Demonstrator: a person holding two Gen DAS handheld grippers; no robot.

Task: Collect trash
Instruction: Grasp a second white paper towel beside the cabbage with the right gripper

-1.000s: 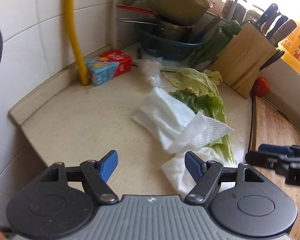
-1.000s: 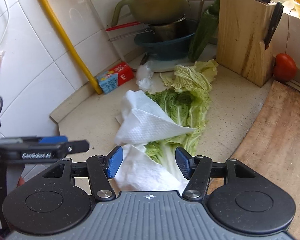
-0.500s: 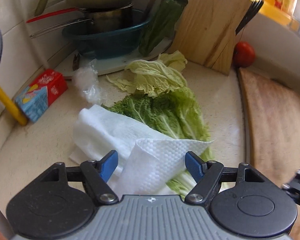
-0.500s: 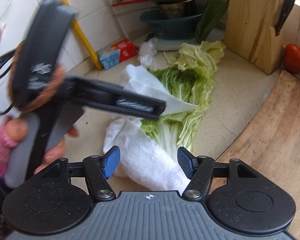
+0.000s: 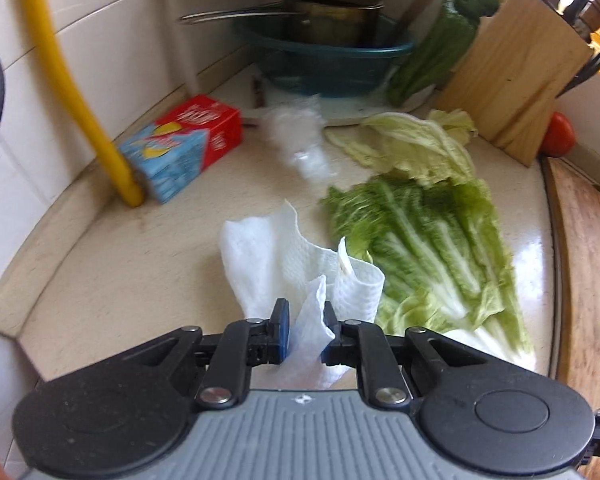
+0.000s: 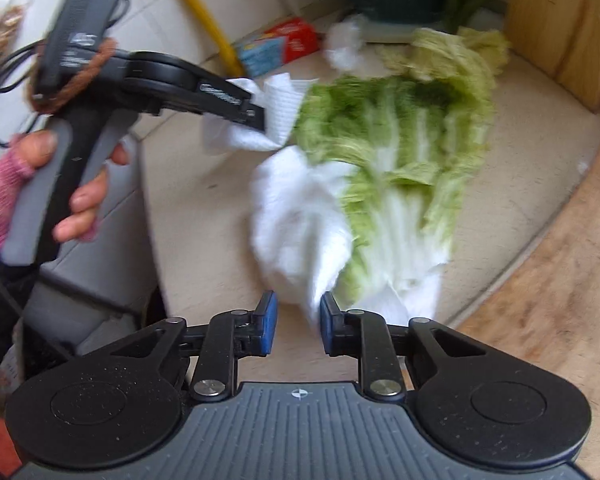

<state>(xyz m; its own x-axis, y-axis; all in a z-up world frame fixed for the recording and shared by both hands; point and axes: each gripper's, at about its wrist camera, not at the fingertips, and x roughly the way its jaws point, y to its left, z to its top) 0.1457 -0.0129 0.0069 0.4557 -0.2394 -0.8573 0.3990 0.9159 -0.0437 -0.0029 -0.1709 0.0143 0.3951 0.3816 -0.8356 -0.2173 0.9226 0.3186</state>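
Early stage. Left gripper (image 5: pixel 305 320) just closed, clamped on paper towel (image 5: pixel 296 264). Right gripper (image 6: pixel 295 326) closing, fingers apart, second towel wad (image 6: pixel 300 216) at tips (contact unclear). Cabbage leaves (image 5: pixel 424 252), plastic wrap (image 5: pixel 300 140), carton (image 5: pixel 188 148) uncollected on counter (image 5: pixel 132 280).

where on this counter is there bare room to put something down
Bare counter lies between the raised left edge, the carton and the paper towel. Another strip runs between the cabbage leaves and the wooden board. The back is crowded: teal basin, knife block, crumpled plastic.
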